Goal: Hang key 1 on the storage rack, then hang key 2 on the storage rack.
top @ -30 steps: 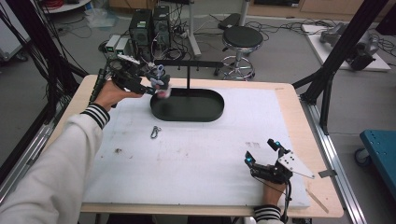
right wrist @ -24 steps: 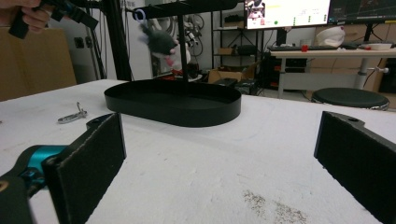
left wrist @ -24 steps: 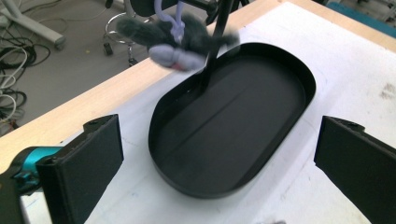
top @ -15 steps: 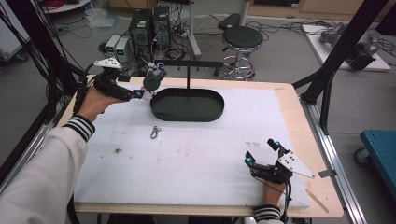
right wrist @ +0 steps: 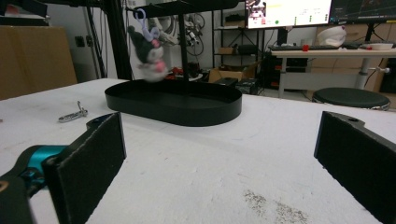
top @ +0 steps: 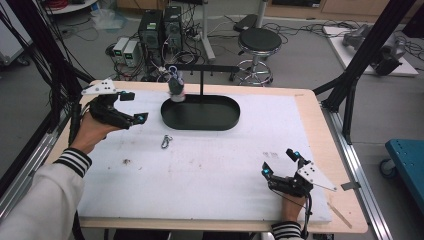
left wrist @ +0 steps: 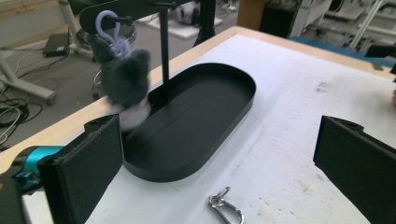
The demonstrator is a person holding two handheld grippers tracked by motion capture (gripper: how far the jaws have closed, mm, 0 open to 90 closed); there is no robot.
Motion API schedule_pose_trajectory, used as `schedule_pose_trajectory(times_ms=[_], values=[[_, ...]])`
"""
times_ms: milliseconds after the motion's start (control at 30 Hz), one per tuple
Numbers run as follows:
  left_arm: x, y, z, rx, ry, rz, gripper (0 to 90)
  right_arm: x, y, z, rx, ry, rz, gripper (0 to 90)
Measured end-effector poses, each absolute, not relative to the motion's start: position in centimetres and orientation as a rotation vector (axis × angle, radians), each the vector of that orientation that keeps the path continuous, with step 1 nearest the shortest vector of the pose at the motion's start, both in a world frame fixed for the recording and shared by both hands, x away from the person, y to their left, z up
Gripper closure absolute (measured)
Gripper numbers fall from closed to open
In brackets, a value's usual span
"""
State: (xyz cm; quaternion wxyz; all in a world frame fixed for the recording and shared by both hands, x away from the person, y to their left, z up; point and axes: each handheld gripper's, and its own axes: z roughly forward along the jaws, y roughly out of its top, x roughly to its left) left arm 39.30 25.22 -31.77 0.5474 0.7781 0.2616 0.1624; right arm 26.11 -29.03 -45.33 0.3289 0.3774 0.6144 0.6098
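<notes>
nearest me at about 5 o'clock in the high view, my right gripper sits low over the white tabletop with its fingers spread wide apart and nothing between them. in its own view it looks across the mat toward the tray.

at about 10 o'clock my left gripper hangs just above the tabletop, fingers also wide apart and empty, pointing toward 3 o'clock at the tray.

between the left gripper and the tray, just short of the tray's near rim, a small metal carabiner lies flat on the mat, apart from both.

at 12 o'clock the black oval tray rests on the tabletop, with a thin black stand rising from its far side. from the left end of the stand's crossbar a plush keychain hangs by a pale purple clip over the tray's left end. it's blurred in every view.
</notes>
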Motion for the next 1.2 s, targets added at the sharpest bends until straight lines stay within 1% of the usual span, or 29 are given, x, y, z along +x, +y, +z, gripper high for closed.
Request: schedule_pose_trajectory(times_ms=[267, 533, 833, 1033, 1200], values=[[37.4, 26.6, -33.7, 1.823, 0.582, 0.383, 2.2, 26.1, -29.0, -45.3, 0.991, 1.606, 1.599, 1.3], [36.2, 27.1, -34.1, 1.807, 0.536, 0.39, 2.2, 26.1, -29.0, -45.3, 0.989, 1.606, 1.596, 1.3], [35.9, 27.4, -35.0, 1.805, 0.523, 0.378, 2.2, 26.1, -29.0, -45.3, 0.989, 1.605, 1.595, 1.3], [36.1, 27.8, -34.9, 1.79, 0.526, 0.387, 2.2, 26.2, -29.1, -45.3, 0.991, 1.61, 1.596, 1.3], [36.0, 27.4, -34.9, 1.808, 0.512, 0.387, 2.2, 26.1, -29.0, -45.3, 0.991, 1.609, 1.592, 1.3]])
